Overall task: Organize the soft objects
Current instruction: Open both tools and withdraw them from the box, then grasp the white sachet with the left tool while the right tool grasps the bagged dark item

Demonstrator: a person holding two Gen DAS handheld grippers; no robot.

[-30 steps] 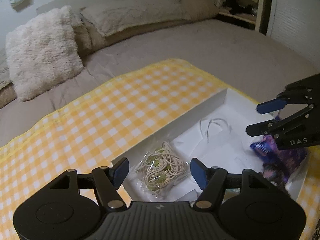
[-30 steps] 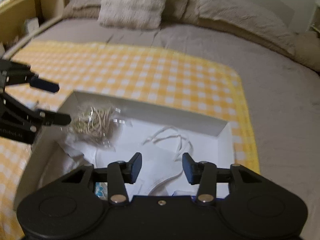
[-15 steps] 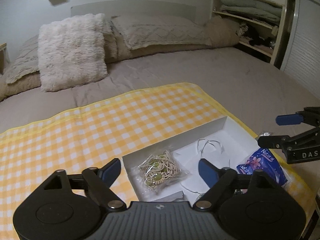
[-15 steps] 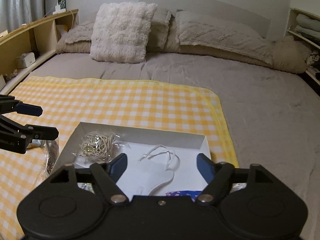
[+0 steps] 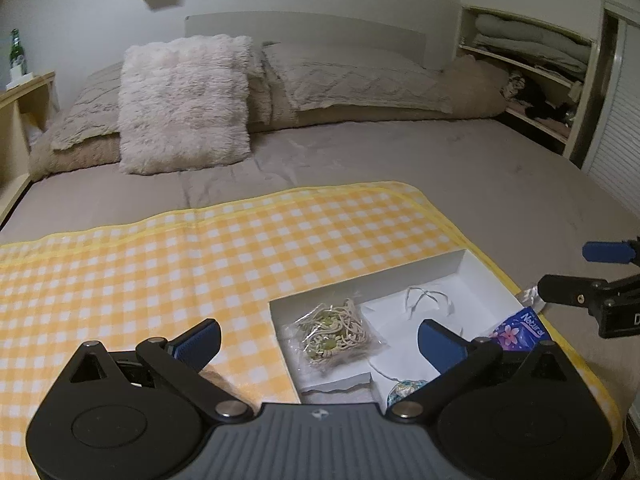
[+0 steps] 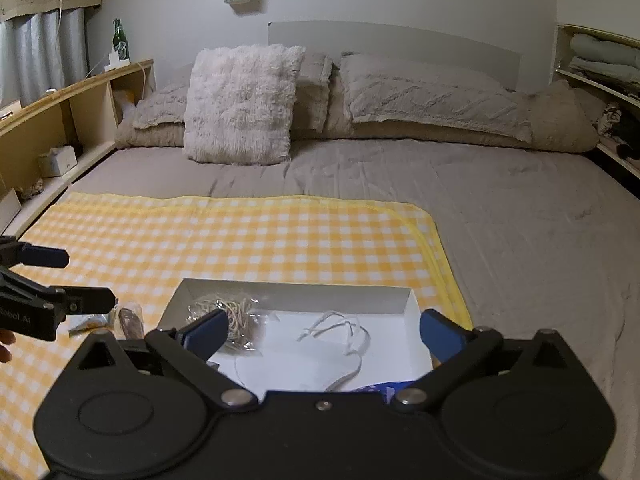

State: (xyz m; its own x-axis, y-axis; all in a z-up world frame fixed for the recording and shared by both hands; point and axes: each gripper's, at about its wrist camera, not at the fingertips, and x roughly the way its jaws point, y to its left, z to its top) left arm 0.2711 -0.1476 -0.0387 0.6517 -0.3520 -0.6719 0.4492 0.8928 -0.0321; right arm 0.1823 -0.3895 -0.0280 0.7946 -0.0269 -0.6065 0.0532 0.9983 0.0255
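Observation:
A white box [image 5: 460,268] lies on the yellow checked cloth [image 5: 160,272]. Inside it are a clear bag of rubber bands [image 5: 336,330], a white face mask [image 6: 320,356] and a blue flowered packet [image 5: 520,330]. My left gripper [image 5: 320,338] hovers above the box's near left end, its jaws opening wide, nothing gripped. My right gripper [image 6: 324,324] hangs over the box's near side, jaws also opening, nothing pressed between them. Each gripper shows in the other's view: the right gripper [image 5: 572,270] and the left gripper [image 6: 76,279], both with spread fingers.
Small wrapped items [image 6: 128,318] lie on the cloth left of the box. A fluffy pillow [image 5: 184,104] and grey pillows [image 5: 352,76] line the headboard. A wooden shelf [image 6: 60,120] with a green bottle [image 6: 119,42] runs along the left; open shelves [image 5: 528,64] stand right.
Both grippers have lifted and drawn back from the box, and their jaws have spread much wider. More of the bed and headboard shows.

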